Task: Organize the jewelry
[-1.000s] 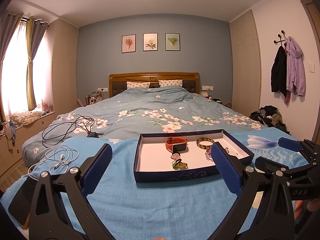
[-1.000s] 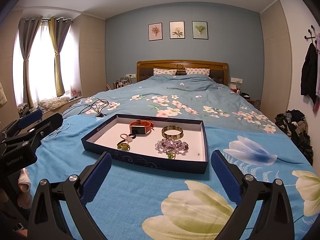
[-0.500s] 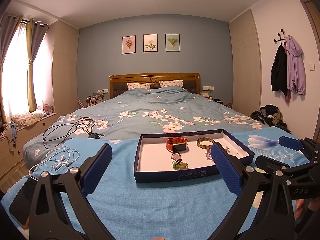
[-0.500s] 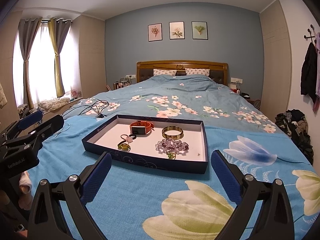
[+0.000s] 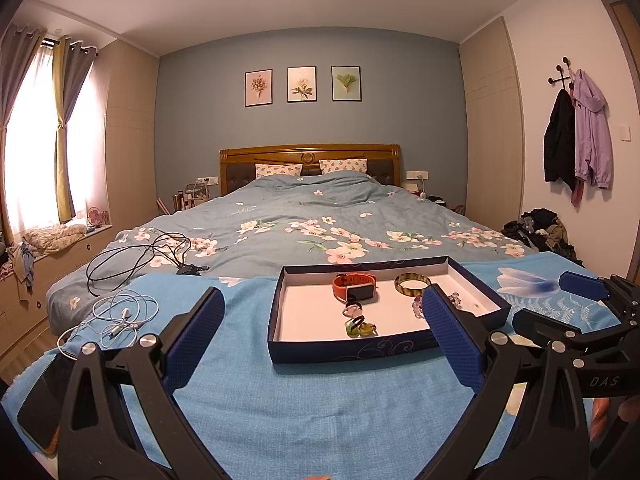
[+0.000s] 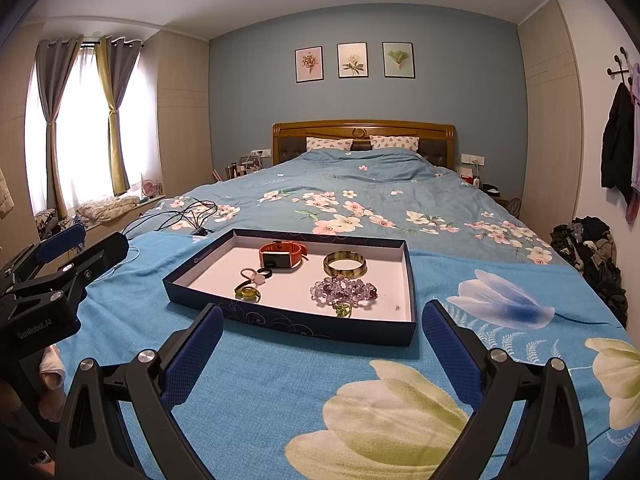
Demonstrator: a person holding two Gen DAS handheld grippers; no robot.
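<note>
Jewelry: 7 or so pieces lie loose inside the dark blue tray (image 6: 412, 264), which sits on the bright blue blanket (image 6: 280, 380) at the foot of the bed — none lie outside it.
Tray layout: orange watch (image 6: 282, 256) at 11 o'clock of the tray floor, gold bangle (image 6: 345, 264) at 1 o'clock, purple bead bracelet (image 6: 344, 289) at 4 o'clock with a green-stone ring (image 6: 342, 310) just beside it at 5 o'clock, pink ring (image 6: 253, 275) and amber-green ring (image 6: 247, 293) at 7 to 8 o'clock.
Left gripper (image 5: 322, 332): jaws spread wide, holding nothing, hovering short of the tray's near wall.
Right gripper (image 6: 320, 350): jaws spread wide too, empty, facing the tray's near wall from 6 o'clock.
Stage: this layout fits either a sorting still under way or pieces already gathered into the tray — 1 moment does not settle which.
Handling, if a piece is taken: rings are small and flat, so I judge a low, slow pinch across the band works best; beads may drape and slip; the bangle suits a grip on its rim.
Risk: the soft blanket lets the tray tilt under pressure.
Off to the side: white earphones (image 5: 120, 316) and black cables (image 5: 140, 256) at 10 o'clock, well apart.
</note>
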